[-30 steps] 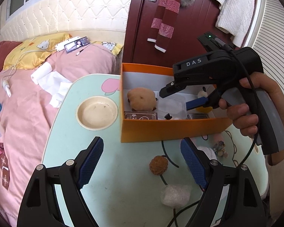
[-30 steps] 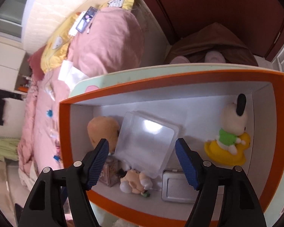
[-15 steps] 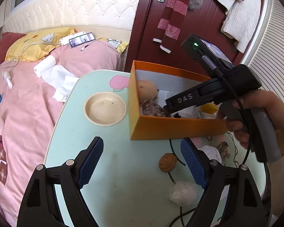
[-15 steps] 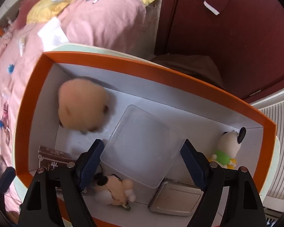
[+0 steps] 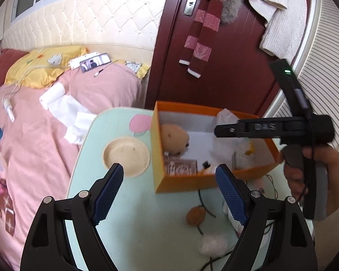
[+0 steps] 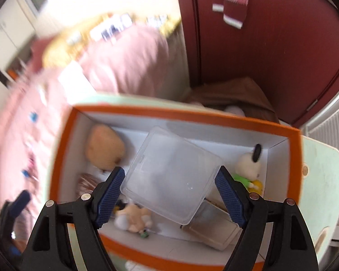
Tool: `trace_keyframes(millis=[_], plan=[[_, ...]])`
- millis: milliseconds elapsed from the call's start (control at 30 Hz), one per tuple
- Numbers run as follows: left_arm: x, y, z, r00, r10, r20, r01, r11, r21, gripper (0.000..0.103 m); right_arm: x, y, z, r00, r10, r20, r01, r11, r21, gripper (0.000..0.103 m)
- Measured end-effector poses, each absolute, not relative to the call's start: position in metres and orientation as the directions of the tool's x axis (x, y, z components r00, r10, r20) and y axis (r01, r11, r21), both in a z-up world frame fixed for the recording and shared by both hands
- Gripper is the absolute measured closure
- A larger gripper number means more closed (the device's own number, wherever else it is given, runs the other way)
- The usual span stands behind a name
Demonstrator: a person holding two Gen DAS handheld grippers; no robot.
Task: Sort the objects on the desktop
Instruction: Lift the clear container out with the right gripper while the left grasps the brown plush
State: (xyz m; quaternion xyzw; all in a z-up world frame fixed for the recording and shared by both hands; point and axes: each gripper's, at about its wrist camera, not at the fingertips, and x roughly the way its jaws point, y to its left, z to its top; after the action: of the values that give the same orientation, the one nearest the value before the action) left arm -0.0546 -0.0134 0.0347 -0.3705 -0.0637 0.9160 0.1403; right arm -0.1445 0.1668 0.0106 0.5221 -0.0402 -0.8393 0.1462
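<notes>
Nearby, mint table (image 5: pixel 133 225) (pink bed (image 5: pixel 45 135))

Black left tongs (image 5: pixel 169 192) with blue ribbed pads (image 5: pixel 109 190), silver screws.

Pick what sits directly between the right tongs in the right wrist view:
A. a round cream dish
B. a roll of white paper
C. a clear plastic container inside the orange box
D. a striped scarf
C: the clear plastic container lies in the orange box, framed by the open right tongs, with plush toys around it.
</notes>
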Motion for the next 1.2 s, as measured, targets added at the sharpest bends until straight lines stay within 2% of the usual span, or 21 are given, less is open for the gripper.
trace_keyframes(millis=[133, 333, 433, 500, 667, 833, 867, 933, 967, 1200], plan=[[-0.080, 0.010, 0.045, -0.676, 0.327, -0.661, -0.286, -0.942, -0.174, 0.019, -0.119, 0.197, 0.036, -0.525, -0.346, -0.778, 0.154, -0.937, 0.313, 0.022], [-0.125, 0.044, 0.038, -0.613, 0.320, -0.722, -0.346, -0.931, -0.119, 0.020, -0.101, 0.223, 0.064, -0.598, -0.352, -0.720, 0.130, -0.929, 0.346, 0.022], [-0.140, 0.063, 0.028, -0.589, 0.257, -0.766, -0.351, -0.936, -0.044, 0.028, -0.097, 0.228, 0.067, -0.611, -0.354, -0.708, 0.131, -0.927, 0.351, 0.022], [-0.147, 0.075, 0.019, -0.570, 0.205, -0.795, -0.356, -0.935, 0.014, 0.039, -0.093, 0.233, 0.067, -0.612, -0.368, -0.700, 0.134, -0.921, 0.367, 0.022], [-0.159, 0.085, 0.000, -0.562, 0.063, -0.825, -0.294, -0.947, 0.128, 0.040, -0.092, 0.248, 0.064, -0.609, -0.403, -0.684, 0.142, -0.903, 0.405, 0.022], [-0.162, 0.105, -0.018, -0.530, -0.059, -0.846, -0.309, -0.916, 0.257, 0.037, -0.095, 0.252, 0.062, -0.597, -0.429, -0.678, 0.155, -0.891, 0.427, 0.022], [-0.162, 0.107, -0.019, -0.519, -0.065, -0.853, -0.316, -0.912, 0.262, 0.040, -0.095, 0.253, 0.062, -0.597, -0.433, -0.675, 0.158, -0.889, 0.431, 0.022], [-0.163, 0.108, -0.021, -0.498, -0.075, -0.864, -0.333, -0.904, 0.270, 0.055, -0.094, 0.255, 0.063, -0.598, -0.441, -0.670, 0.160, -0.884, 0.439, 0.022], [-0.164, 0.106, -0.021, -0.500, -0.090, -0.861, -0.332, -0.899, 0.287, 0.067, -0.094, 0.256, 0.063, -0.599, -0.444, -0.666, 0.160, -0.882, 0.444, 0.022], [-0.158, 0.077, 0.001, -0.463, 0.116, -0.878, -0.352, -0.934, 0.062, 0.070, -0.092, 0.259, 0.068, -0.608, -0.449, -0.655, 0.163, -0.878, 0.451, 0.022]])
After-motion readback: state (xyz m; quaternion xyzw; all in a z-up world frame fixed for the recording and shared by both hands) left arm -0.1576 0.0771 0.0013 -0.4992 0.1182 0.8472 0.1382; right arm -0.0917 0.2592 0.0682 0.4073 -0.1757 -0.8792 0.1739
